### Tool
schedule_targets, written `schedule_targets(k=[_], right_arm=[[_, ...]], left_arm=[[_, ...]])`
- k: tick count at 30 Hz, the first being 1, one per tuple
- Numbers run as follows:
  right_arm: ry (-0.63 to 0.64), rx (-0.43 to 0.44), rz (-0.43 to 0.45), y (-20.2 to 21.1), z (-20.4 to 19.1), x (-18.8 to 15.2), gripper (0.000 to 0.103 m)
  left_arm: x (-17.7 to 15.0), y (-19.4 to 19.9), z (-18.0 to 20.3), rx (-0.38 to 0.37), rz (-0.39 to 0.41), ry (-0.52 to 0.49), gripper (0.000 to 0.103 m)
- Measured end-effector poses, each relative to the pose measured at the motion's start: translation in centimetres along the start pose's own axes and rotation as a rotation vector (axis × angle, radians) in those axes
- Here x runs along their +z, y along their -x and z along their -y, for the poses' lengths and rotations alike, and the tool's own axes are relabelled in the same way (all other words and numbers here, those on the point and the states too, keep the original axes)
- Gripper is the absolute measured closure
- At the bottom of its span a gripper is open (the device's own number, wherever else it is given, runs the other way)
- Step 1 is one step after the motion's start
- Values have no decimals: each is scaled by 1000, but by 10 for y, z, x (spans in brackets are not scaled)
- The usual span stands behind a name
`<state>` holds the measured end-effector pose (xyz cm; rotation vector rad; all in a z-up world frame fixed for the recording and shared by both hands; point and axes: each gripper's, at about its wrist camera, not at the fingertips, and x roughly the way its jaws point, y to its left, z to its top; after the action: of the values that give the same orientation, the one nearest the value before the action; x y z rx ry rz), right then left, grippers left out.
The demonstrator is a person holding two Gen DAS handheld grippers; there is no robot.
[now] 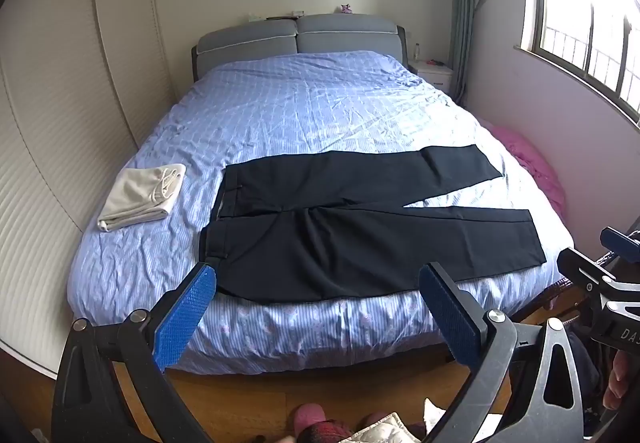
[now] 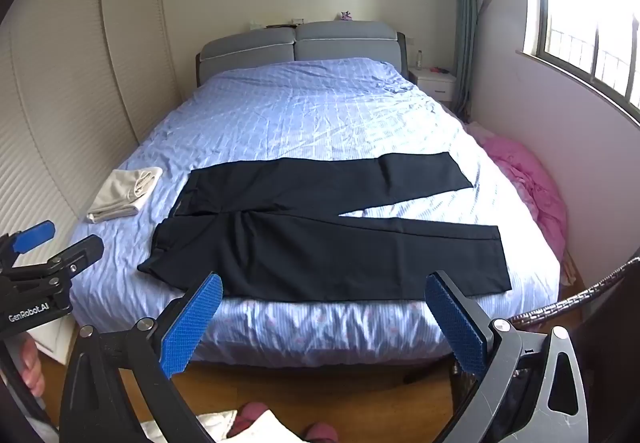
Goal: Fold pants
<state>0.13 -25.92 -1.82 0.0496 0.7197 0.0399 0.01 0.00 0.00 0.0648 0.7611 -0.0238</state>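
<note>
While both my left gripper (image 1: pixel 318 283) and right gripper (image 2: pixel 324 293) hang spread wide and empty, the dark pants (image 1: pixel 360 227) lie flat across the bed's (image 1: pixel 280 111) near end. Waistband left, legs right.

In the right wrist view, the black body of the left gripper (image 2: pixel 60 247) at the left edge carries white lettering that reads "GenRobot.AI". In the left wrist view, the black body of the right gripper (image 1: pixel 596 255) at the right edge shows white letters "DAS", cut off by the frame edge. No other writing can be read.
</note>
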Motion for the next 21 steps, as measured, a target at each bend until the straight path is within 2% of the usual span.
schedule_targets(k=[9,14,21], right_arm=[[2,-8,10,8,-11,0,1],[21,15,12,11,-8,-1,1],[28,26,14,14,-7,3,1]], left_arm=[[-2,3,4,21,13,8,0],[-8,18,2,1,62,28,0],[-6,24,3,5,76,25,0]])
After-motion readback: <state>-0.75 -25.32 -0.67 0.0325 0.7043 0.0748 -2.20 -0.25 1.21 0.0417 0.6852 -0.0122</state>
